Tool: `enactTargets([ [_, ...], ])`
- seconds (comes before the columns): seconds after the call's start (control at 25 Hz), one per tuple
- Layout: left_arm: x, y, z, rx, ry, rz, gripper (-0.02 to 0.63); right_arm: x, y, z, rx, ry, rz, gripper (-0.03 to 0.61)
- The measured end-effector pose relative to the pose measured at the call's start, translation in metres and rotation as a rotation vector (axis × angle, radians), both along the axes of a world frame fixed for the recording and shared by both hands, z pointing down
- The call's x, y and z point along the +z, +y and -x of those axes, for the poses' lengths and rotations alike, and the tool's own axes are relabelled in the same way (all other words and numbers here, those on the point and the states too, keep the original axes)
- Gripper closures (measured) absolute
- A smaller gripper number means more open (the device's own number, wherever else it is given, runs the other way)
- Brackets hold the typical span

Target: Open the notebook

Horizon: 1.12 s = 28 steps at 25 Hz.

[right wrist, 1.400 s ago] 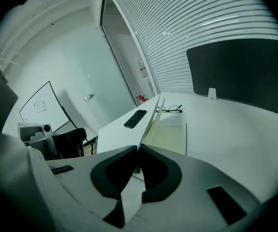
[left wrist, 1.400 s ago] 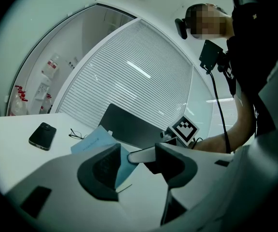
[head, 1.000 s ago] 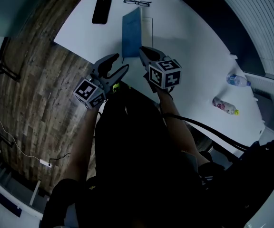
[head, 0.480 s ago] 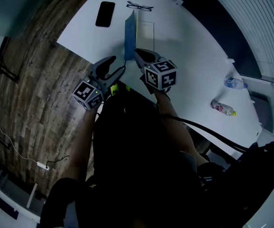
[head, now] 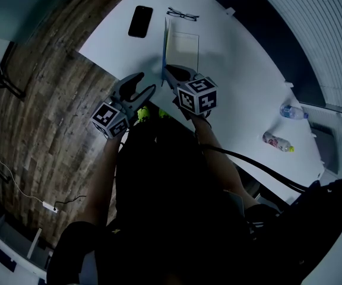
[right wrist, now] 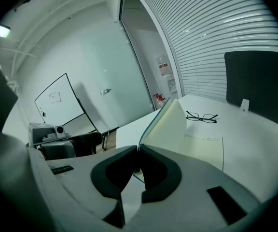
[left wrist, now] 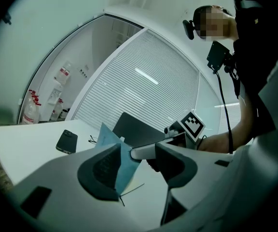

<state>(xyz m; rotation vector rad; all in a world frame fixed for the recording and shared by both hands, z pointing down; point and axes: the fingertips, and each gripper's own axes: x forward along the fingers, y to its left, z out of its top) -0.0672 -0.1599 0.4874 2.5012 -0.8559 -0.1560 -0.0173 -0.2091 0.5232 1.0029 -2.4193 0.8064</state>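
The notebook [head: 181, 47] lies on the white table [head: 242, 70], its blue cover [head: 164, 47] raised to about upright and a cream page showing. My right gripper [head: 167, 71] is shut on the cover's near edge. In the right gripper view the jaws [right wrist: 138, 151] pinch the thin blue edge, with the cream inside [right wrist: 175, 124] rising behind them. My left gripper [head: 145, 85] hangs open just left of the notebook, over the table's near edge, holding nothing. In the left gripper view, the blue cover [left wrist: 109, 141] and the right gripper's finger [left wrist: 146, 151] show beyond my open left gripper [left wrist: 139, 154].
A black phone [head: 140, 21] lies left of the notebook and a pair of glasses [head: 183, 14] beyond it. Two plastic bottles [head: 294, 111] [head: 278, 141] lie far right on the table. Wooden floor [head: 46, 100] runs along the table's left edge.
The right gripper has swung the blue cover up from leaning to about upright, baring the cream page. Both grippers shifted a little toward the notebook.
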Motion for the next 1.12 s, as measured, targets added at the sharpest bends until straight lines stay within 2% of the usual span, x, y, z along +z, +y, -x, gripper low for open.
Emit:
enactTargets([
  [0.16, 0.002, -0.002, 0.007, -0.014, 0.000, -0.014, 0.394, 0.001, 0.000, 0.011, -0.027, 0.000, 0.006, 0.555],
  [1.12, 0.012, -0.009, 0.038, -0.102, 0.036, 0.032, 0.394, 0.022, -0.001, 0.067, -0.170, 0.046, 0.002, 0.555],
])
